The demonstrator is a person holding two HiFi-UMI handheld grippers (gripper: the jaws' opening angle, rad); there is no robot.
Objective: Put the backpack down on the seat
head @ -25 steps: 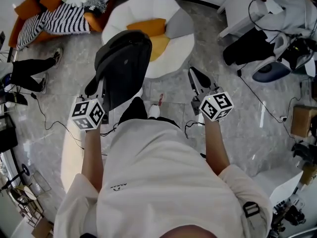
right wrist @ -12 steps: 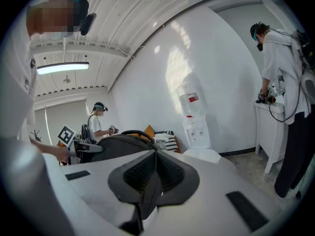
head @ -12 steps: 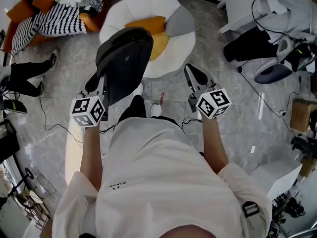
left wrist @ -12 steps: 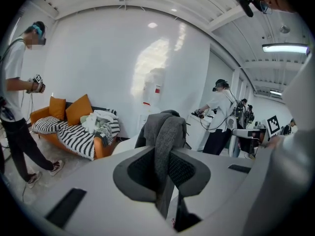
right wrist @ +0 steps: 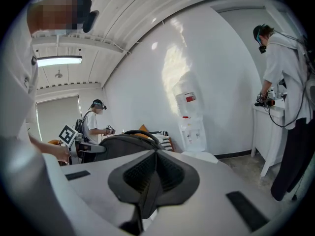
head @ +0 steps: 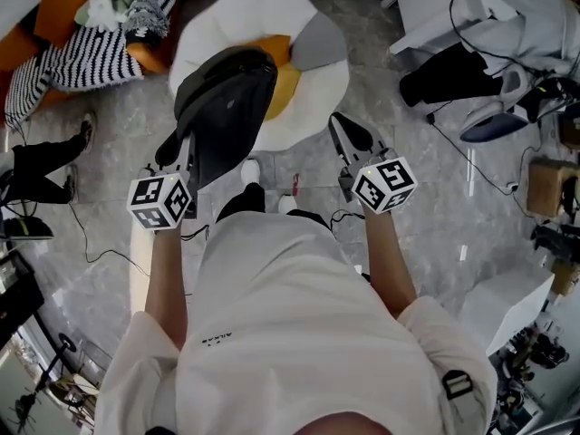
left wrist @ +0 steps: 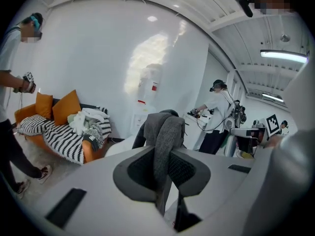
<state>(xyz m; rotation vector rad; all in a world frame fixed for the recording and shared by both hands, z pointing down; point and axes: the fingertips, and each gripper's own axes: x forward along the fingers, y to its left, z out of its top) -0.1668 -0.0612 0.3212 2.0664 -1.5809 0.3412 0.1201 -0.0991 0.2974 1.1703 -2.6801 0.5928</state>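
Note:
A dark grey backpack (head: pixel 224 107) hangs from my left gripper (head: pixel 187 149), which is shut on its grey strap (left wrist: pixel 166 132). In the head view the pack hangs over the near left edge of the round white seat (head: pixel 322 89), which carries an orange cushion (head: pixel 283 66). In the left gripper view the strap drapes down between the jaws of the left gripper (left wrist: pixel 165 173). My right gripper (head: pixel 344 130) is to the right of the pack, apart from it, jaws shut with nothing between them. The right gripper view has those closed jaws of the right gripper (right wrist: pixel 151 178) low down and the backpack (right wrist: pixel 123 145) beyond them at the left.
An orange sofa with a striped blanket (head: pixel 91 53) stands at the far left, with a person's legs (head: pixel 45 157) beside it. White desks and cables (head: pixel 471 71) fill the far right. A water dispenser (right wrist: pixel 191 117) stands against the wall, with a person (right wrist: pixel 285 82) to its right.
Both grippers and the backpack have moved forward toward the white seat. The pack now overlaps the seat's near edge more. The grip on the strap is unchanged.

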